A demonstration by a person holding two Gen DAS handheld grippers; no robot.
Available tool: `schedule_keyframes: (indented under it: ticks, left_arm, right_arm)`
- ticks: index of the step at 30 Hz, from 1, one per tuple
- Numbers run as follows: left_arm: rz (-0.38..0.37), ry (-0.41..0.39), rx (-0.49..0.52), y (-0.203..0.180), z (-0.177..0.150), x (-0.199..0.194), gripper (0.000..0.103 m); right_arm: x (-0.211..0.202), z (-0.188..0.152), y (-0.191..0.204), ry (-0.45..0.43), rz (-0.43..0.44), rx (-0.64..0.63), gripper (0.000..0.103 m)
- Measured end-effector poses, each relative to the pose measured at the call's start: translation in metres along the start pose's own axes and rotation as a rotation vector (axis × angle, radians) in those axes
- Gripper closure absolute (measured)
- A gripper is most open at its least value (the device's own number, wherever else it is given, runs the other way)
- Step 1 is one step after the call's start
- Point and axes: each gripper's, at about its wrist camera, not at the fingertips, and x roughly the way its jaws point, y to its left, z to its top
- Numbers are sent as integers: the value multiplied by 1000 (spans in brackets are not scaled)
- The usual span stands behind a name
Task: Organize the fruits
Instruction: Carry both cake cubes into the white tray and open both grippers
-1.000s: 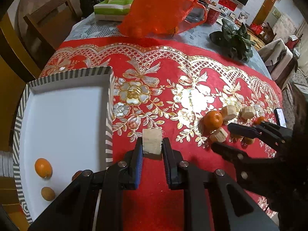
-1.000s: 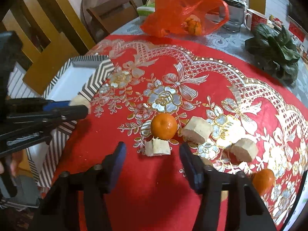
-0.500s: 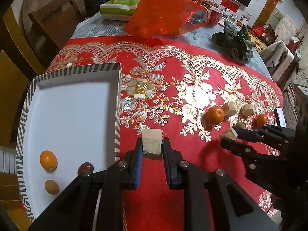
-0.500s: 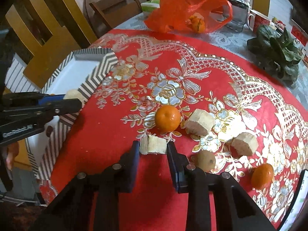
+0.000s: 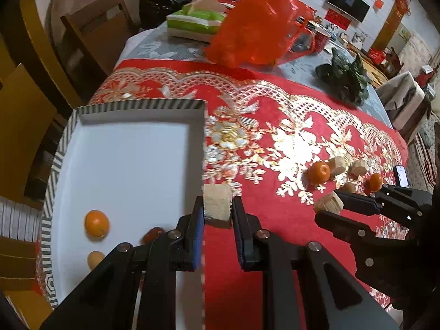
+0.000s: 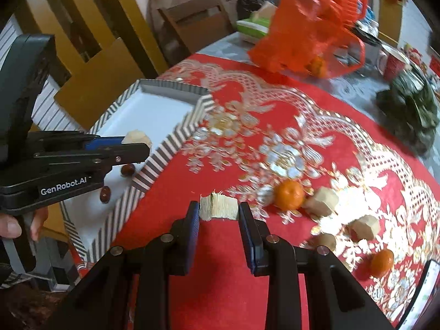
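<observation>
My left gripper (image 5: 217, 209) is shut on a pale sugarcane chunk (image 5: 216, 202), held above the right rim of the white striped tray (image 5: 126, 104). The tray holds an orange (image 5: 96, 223), a small yellow fruit (image 5: 95, 258) and a dark red date (image 5: 152, 234). My right gripper (image 6: 218, 214) is shut on another fibrous sugarcane chunk (image 6: 218, 206), held over the red cloth. It also shows in the left wrist view (image 5: 328, 205). On the cloth lie a mandarin (image 6: 288, 194), two cane chunks (image 6: 321, 200), a brown fruit (image 6: 324, 240) and a second mandarin (image 6: 381, 261).
A red plastic bag (image 5: 261, 27) with oranges, a tissue box (image 5: 195, 20), a red mug (image 6: 393, 63) and leafy greens (image 5: 346, 78) stand at the table's far side. A phone (image 5: 401, 176) lies at the right edge. Wooden chairs (image 6: 192, 19) stand at the left.
My right gripper closed on the cane chunk and lifted it off the cloth. My left gripper carried its chunk leftward toward the tray's rim.
</observation>
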Motion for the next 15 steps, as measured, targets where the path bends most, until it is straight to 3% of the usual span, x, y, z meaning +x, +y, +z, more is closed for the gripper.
schedule_keyframes:
  ticks: [15]
  left_arm:
    - [53, -18, -102, 64, -10, -16, 84]
  right_arm:
    - [22, 27, 58, 15, 48, -118, 72]
